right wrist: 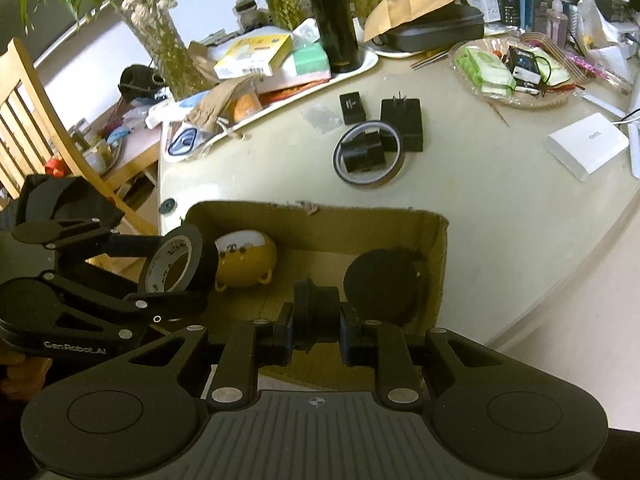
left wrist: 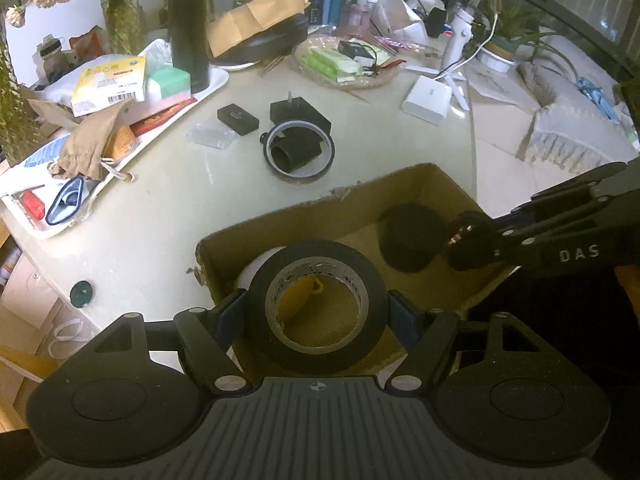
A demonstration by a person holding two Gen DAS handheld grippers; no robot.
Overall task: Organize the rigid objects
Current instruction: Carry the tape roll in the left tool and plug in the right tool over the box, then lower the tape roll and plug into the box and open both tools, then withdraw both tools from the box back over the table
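Left claw [left wrist: 318,312] clamps the stiff, light tape roll [left wrist: 318,306] by its rim; right claw [right wrist: 316,332] pinches a small black part [right wrist: 316,312], box [right wrist: 440,248] at twelve o'clock.

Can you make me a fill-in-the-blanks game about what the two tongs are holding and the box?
1. The left tongs hold a roll of black ____.
2. Both tongs hang over a brown cardboard ____.
3. The toy lying inside it is coloured ____.
4. The right tongs are shut on a small ____ part.

Missing words: tape; box; yellow; black
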